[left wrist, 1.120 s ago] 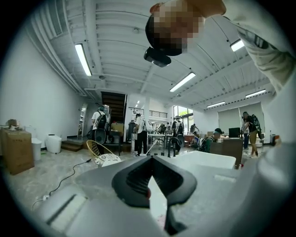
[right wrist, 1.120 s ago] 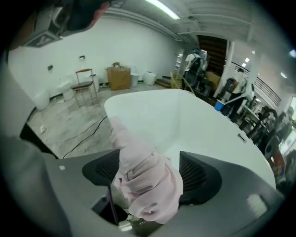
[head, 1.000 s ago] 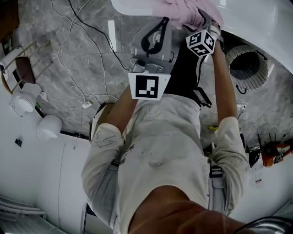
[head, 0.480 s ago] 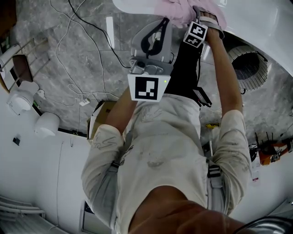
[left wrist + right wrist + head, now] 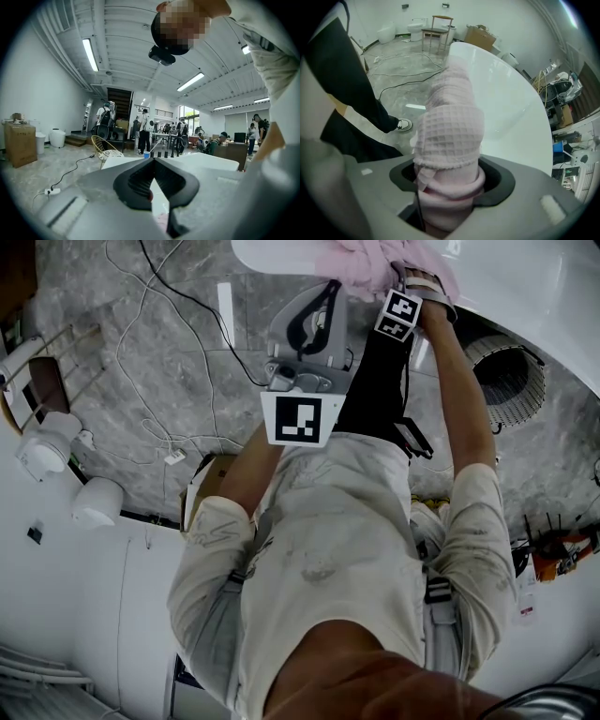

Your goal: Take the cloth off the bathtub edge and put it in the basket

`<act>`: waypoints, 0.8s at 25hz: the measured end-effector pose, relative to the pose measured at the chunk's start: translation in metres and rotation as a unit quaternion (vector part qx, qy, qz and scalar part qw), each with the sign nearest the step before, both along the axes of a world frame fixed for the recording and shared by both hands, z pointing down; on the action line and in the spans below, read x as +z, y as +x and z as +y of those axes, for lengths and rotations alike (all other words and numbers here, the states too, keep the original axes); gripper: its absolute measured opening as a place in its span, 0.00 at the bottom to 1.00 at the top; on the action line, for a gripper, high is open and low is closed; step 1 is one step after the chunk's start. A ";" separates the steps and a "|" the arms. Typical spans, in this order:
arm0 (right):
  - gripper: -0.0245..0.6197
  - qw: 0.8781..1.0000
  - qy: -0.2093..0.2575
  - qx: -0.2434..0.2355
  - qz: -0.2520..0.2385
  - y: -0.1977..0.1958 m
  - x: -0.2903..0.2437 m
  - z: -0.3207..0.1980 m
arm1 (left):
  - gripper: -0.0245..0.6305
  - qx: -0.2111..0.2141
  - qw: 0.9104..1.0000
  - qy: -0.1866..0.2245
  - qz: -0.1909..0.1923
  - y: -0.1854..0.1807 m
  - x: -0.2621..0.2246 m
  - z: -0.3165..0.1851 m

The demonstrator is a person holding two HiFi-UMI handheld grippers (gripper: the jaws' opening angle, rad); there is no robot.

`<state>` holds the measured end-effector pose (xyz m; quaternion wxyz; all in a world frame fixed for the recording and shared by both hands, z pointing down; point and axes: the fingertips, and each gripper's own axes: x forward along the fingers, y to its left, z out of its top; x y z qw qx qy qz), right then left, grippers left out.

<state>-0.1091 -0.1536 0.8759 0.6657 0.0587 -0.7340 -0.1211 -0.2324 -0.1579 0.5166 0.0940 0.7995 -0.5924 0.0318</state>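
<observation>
Right claw has just been closing and now pinches the bunched pink cloth, which lies draped on the tub edge; left claw closed at the tips, empty. Cloth looks light, soft, limp: grab the thick bunch, expect trailing ends. Count: one cloth, one basket, one tub, two claws.

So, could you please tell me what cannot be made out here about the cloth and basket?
cloth: head view, top edge cuts it off; right gripper view, near end buried between the right gripper's fingers, which have just been closing.
basket: head view, inside too dark to show any contents.
</observation>
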 end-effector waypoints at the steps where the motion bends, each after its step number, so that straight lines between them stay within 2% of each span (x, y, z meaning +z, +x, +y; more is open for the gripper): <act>1: 0.49 1.000 0.000 0.002 0.000 0.001 -0.002 0.000 | 0.04 0.000 1.000 0.003 0.001 0.001 -0.002 0.000; 10: 0.41 0.999 0.007 0.038 -0.011 -0.002 -0.022 0.005 | 0.04 0.009 1.000 0.018 -0.005 -0.002 -0.016 0.000; 17: 0.34 0.997 0.013 0.066 -0.039 -0.004 -0.039 0.007 | 0.04 0.015 1.000 0.020 -0.007 -0.001 -0.029 0.000; 19: 0.28 0.995 0.009 0.079 -0.057 -0.004 -0.047 0.012 | 0.04 0.021 0.999 0.023 -0.012 0.001 -0.032 0.000; 20: 0.18 0.994 0.009 0.091 -0.067 -0.004 -0.051 0.015 | 0.04 0.022 0.999 0.024 -0.014 0.003 -0.034 0.000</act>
